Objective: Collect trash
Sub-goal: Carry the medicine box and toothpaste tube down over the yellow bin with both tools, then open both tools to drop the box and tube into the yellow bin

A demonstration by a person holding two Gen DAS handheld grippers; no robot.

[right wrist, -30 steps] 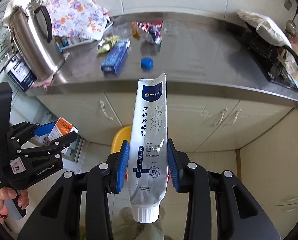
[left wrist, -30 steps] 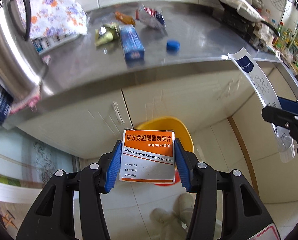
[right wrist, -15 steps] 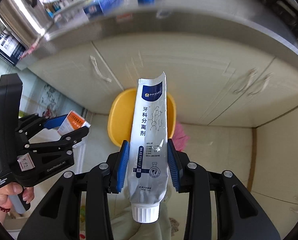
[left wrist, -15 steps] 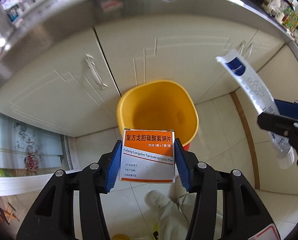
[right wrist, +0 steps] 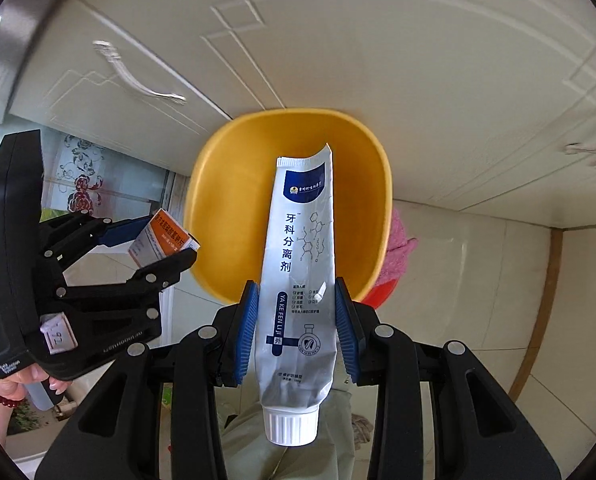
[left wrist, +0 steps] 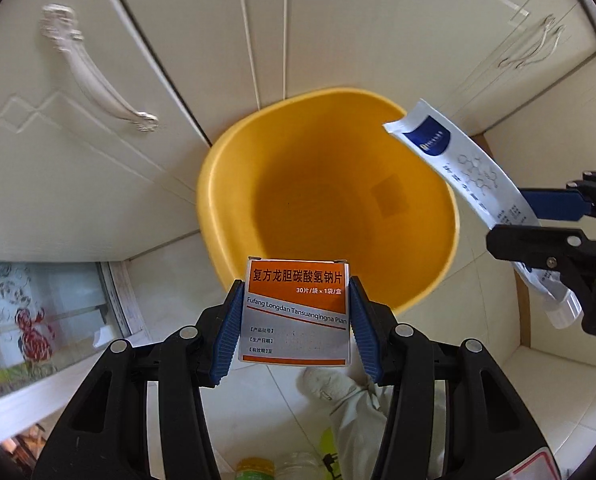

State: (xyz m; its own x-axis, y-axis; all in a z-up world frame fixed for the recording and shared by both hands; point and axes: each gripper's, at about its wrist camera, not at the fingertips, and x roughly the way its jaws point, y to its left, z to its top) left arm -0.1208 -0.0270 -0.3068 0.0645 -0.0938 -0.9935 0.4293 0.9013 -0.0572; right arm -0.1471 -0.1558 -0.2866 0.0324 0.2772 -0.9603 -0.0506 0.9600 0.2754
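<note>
While both grippers hang over the bin mouth, the notes run as follows.

Left gripper: clamped on the medicine box, blue pads pressing its two side faces; box upright, orange band on top.
Box position: at the near rim of the yellow bin, only partly over the opening in the left wrist view.
Box risk: if let go here, it may clip the near rim and tip out onto the tiled floor; judged too close to the edge.
Right gripper: closed on the tube at its lower half, cap toward the camera, crimped end pointing into the bin.
Tube position: crimped end over the bin interior, cap end well outside the rim.
Tube risk: long and floppy; on release the cap end could catch the rim or swing it out.
Crowding: both grippers near each other above one opening; simultaneous release could knock items together.
Bin: looks empty, standing against the cabinet doors; light, so a bump may shift it.
</note>
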